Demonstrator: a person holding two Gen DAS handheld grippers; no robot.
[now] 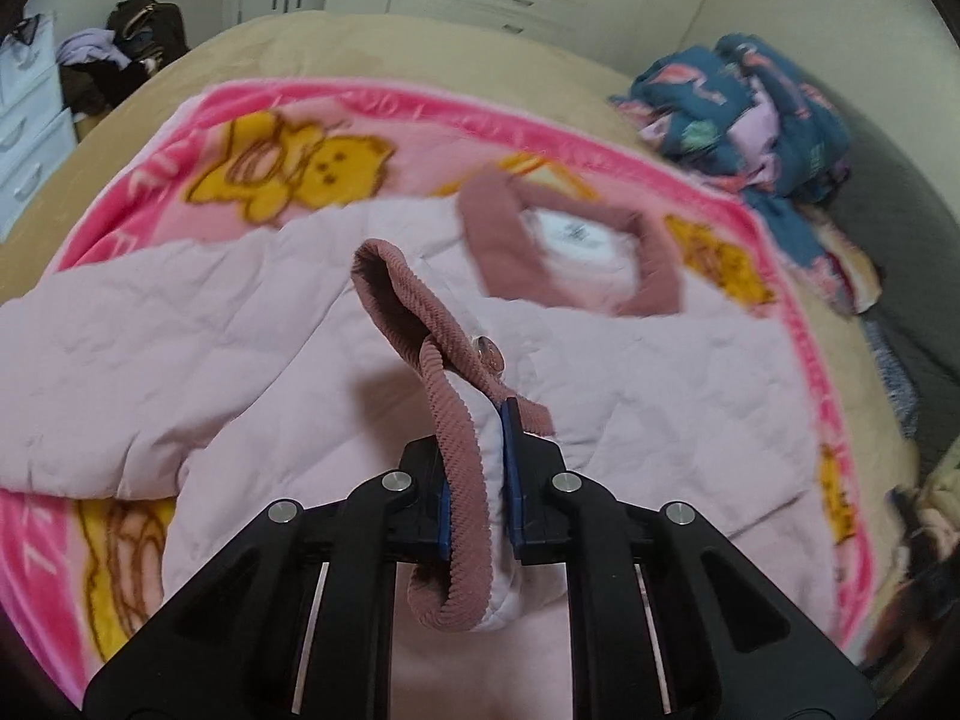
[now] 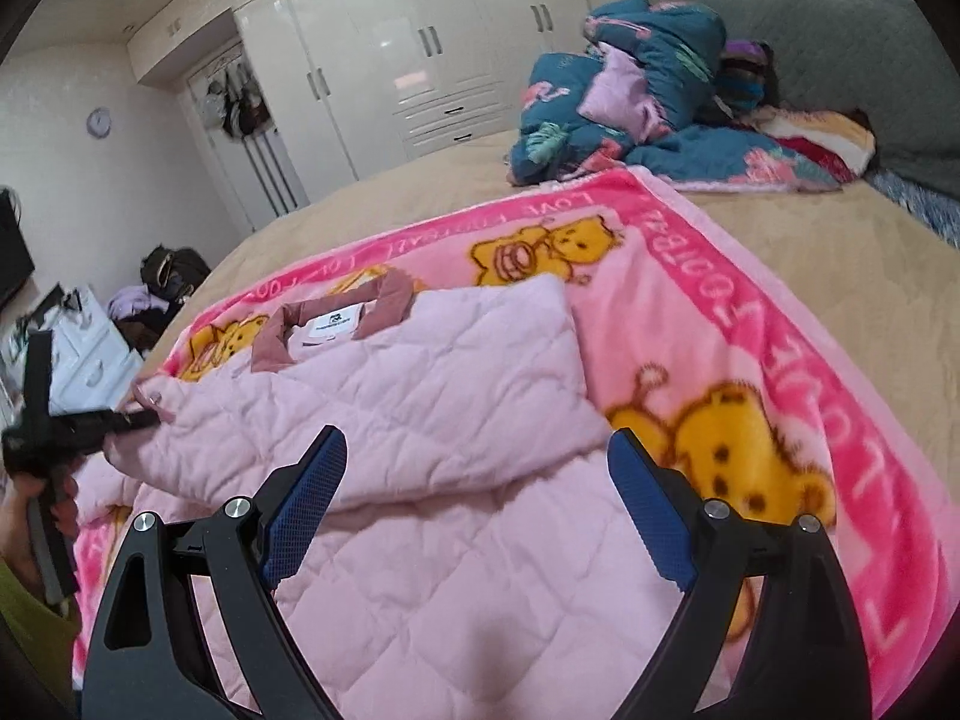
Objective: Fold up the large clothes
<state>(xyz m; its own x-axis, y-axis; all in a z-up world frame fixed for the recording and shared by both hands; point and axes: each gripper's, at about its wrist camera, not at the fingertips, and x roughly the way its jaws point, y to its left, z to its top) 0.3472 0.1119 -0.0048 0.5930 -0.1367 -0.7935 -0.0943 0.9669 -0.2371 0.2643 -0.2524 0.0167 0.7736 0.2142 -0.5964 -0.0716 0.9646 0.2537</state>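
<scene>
**Cuff pinched, jacket spread on the bear blanket**

The left gripper (image 1: 477, 480) is clamping its blue pads on the ribbed, dusty-rose cuff (image 1: 447, 420) of a pale pink quilted jacket (image 1: 252, 336), the corduroy-like band looping up and over between the black fingers, a small round snap button (image 1: 489, 354) showing on its edge. The right gripper (image 2: 474, 516) is hovering just above the jacket's puffy, diamond-stitched body (image 2: 420, 570) with its jaws standing wide apart and nothing between the textured blue pads (image 2: 306, 498).

The jacket is lying flat on a fleecy pink blanket (image 2: 750, 324) printed with yellow bears and a hot-pink lettered border, itself spread over a smooth tan bedspread (image 2: 840, 252). Farther back, the jacket's rose collar (image 2: 336, 324) is framing a white label. Beyond the blanket, a crumpled teal floral quilt (image 2: 624, 102) is heaped against a grey padded headboard (image 2: 870, 60). Glossy white wardrobe doors (image 2: 384, 60) are lining the far wall.
</scene>
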